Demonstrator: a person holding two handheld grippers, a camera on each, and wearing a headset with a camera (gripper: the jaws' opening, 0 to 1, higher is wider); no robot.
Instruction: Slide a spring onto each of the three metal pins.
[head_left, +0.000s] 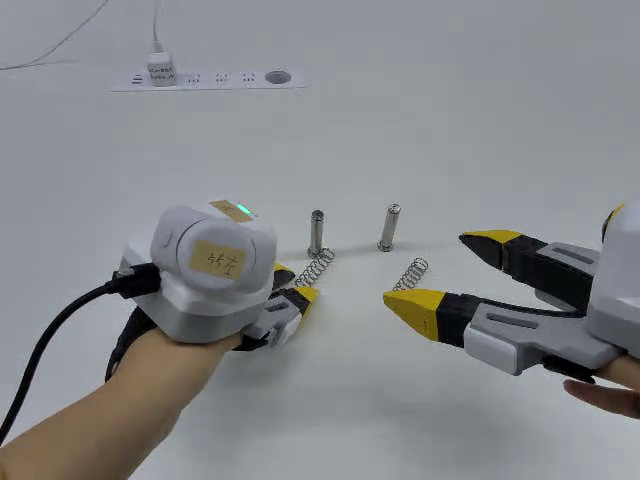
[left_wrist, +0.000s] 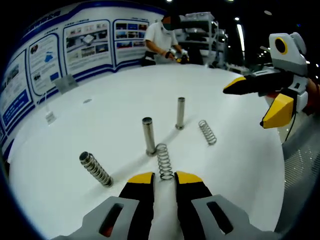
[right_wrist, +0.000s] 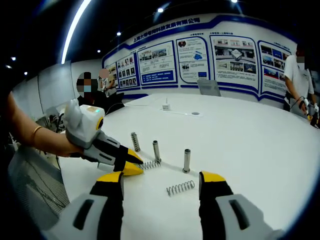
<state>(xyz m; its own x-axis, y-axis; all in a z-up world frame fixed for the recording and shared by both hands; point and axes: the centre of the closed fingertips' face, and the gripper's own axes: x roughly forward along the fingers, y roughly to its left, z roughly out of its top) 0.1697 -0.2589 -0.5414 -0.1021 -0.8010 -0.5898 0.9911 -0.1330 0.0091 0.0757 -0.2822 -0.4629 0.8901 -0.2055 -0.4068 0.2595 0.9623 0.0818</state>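
Observation:
Two bare metal pins stand upright on the white table, one on the left (head_left: 317, 232) and one on the right (head_left: 389, 228). A third pin (left_wrist: 95, 169) carries a spring and stands to the left of them. My left gripper (head_left: 300, 292) is shut on the end of a spring (left_wrist: 164, 162), which leans up toward the base of the left bare pin (left_wrist: 148, 136). Another spring (head_left: 410, 274) lies loose on the table in front of the right pin. My right gripper (head_left: 430, 268) hangs open just above and around this loose spring (right_wrist: 180, 188), without touching it.
A white power strip (head_left: 205, 78) with a plugged-in charger lies at the far side of the table. A black cable (head_left: 50, 330) trails from the left gripper. People stand beyond the table by a wall of posters (right_wrist: 200, 55).

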